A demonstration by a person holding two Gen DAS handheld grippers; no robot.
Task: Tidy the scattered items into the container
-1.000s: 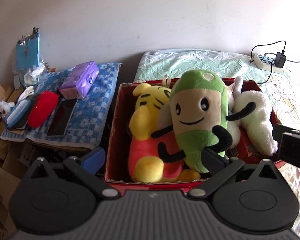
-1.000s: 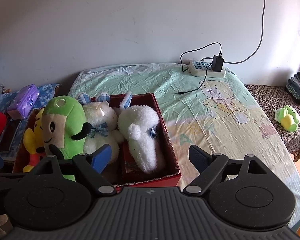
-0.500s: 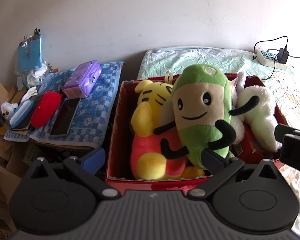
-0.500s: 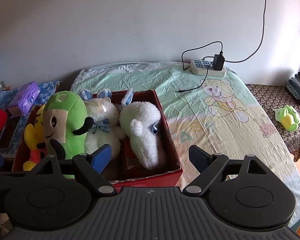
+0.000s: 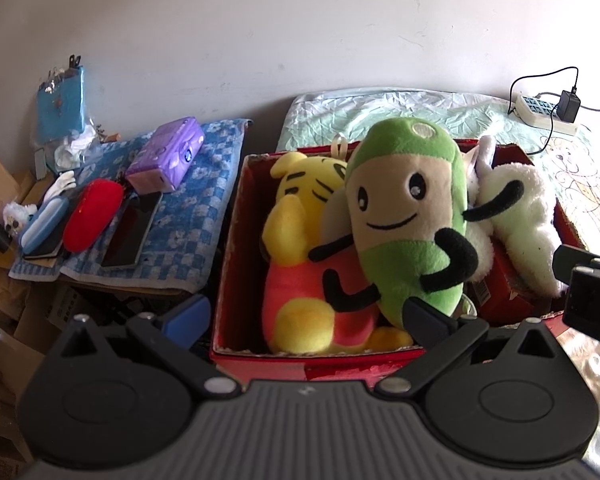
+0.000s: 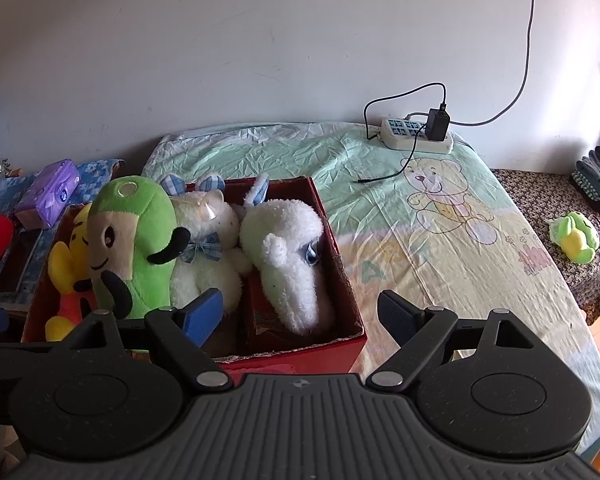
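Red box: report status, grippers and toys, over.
Left gripper and right gripper both open, empty. Four plush toys in red box. Small green plush remains out, far right. Path clear.

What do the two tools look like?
Both are black. The left tool and the right tool each have a ribbed grey body, two round black discs, silver pivot screws and angled arms ending in blue pads. No hand or sleeve shows.
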